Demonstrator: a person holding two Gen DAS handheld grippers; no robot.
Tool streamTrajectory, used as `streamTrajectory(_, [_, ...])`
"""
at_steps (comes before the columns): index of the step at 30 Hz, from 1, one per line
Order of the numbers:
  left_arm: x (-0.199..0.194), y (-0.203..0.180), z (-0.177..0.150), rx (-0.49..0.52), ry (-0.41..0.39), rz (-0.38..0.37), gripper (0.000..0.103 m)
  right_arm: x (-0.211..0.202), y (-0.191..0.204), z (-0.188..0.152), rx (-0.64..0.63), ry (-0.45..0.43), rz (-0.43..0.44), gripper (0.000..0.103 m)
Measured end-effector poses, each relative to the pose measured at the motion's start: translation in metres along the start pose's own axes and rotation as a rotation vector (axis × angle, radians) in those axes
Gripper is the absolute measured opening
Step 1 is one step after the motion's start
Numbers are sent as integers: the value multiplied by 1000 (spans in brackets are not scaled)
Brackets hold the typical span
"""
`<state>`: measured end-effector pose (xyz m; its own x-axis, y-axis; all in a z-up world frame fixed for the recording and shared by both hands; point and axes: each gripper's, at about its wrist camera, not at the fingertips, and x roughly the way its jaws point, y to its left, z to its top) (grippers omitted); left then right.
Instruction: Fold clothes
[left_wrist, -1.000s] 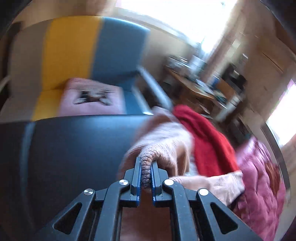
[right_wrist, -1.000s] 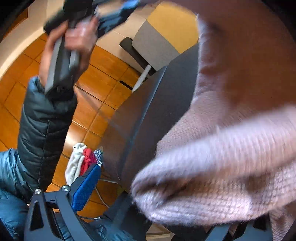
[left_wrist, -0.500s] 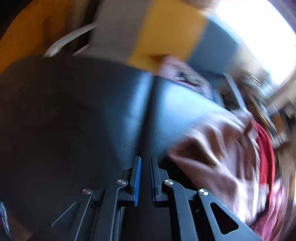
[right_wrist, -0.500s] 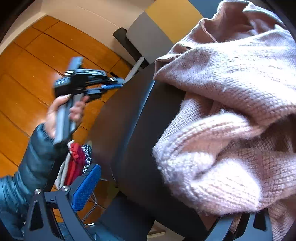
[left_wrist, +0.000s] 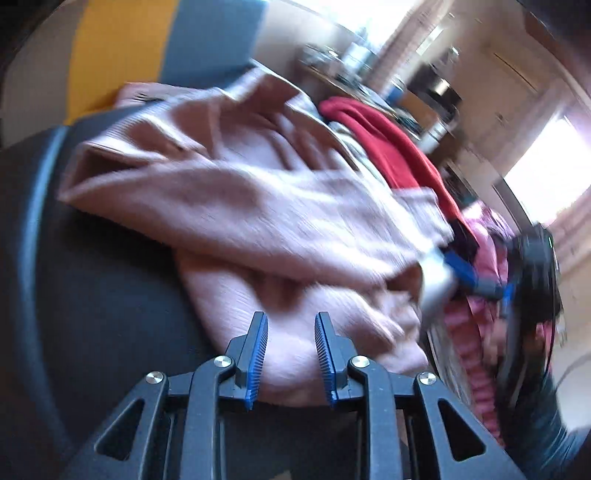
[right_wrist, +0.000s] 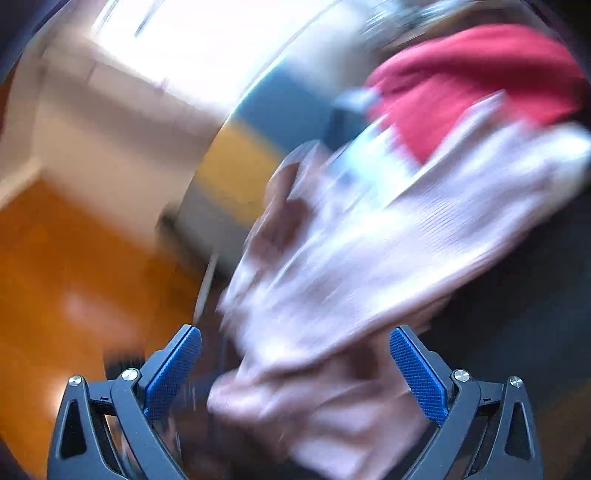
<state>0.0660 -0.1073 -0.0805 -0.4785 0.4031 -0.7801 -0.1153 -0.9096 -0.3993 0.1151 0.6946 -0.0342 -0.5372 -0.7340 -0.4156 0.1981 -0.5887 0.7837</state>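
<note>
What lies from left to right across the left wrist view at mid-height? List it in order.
Dark table → pink knit sweater → red garment → magenta quilted fabric → right hand-held gripper, blurred, at the far right.

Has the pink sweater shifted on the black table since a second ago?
Yes. The pink sweater has dropped from the left tongs and spread leftward over the black table.
</note>
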Motion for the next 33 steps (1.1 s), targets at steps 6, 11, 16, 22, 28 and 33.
streamTrajectory(6, [7, -26, 2, 108, -19, 8, 26, 80, 35, 46, 105, -252, -179, 103])
streamTrajectory(11, [11, -34, 9, 165, -2, -65, 26, 150, 35, 56, 56, -197, -285, 80])
streamTrajectory(16, [43, -49, -7, 285, 138, -19, 25, 205, 20, 44, 3, -98, -382, 26])
streamTrajectory(22, [18, -22, -36, 281, 165, 25, 7, 200, 32, 25, -76, -121, -411, 7])
streamTrajectory(28, [-45, 61, -81, 63, 123, 171, 3, 207, 105, 25, -192, -125, -237, 7])
streamTrajectory(33, [-100, 117, -115, -171, -3, 226, 3, 251, 206, 10, -339, -48, -17, 7])
